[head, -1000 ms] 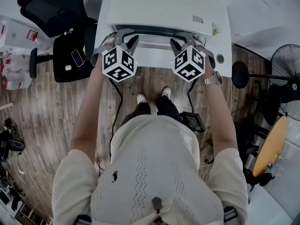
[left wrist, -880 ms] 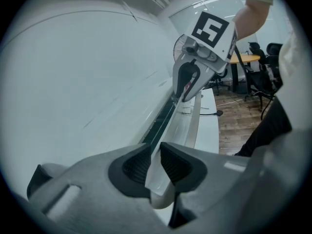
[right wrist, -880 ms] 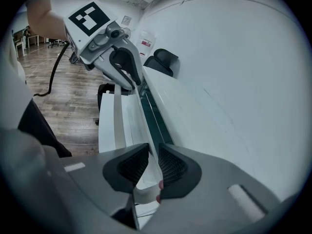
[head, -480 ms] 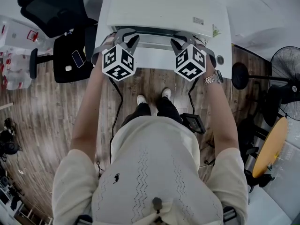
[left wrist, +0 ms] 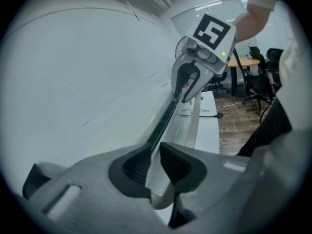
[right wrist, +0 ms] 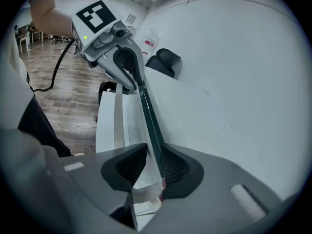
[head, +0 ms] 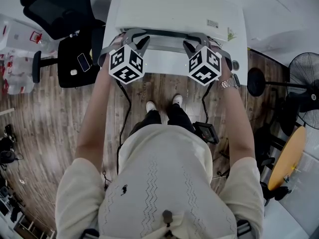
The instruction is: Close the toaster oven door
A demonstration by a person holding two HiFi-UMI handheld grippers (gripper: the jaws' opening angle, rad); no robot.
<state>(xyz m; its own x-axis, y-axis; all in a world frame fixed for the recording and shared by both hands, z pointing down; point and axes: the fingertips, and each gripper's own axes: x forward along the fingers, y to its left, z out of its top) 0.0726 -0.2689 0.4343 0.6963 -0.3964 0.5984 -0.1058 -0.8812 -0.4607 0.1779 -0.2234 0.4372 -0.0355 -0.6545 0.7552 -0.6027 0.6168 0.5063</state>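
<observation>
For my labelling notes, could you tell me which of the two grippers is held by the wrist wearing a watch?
The right gripper: a silver wristwatch sits just behind it; the wrist behind the left gripper is bare.

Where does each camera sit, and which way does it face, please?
Head view: on the person's head, facing steeply down at the toaster oven; torso, forearms, left gripper and right gripper show.
Left gripper view: rides the left gripper, looking along the door handle that its jaws clamp, toward the right gripper; a forearm shows.
Right gripper view: rides the right gripper, looking the other way along that handle toward the left gripper.
Shared: both gripper views show the handle.
</observation>
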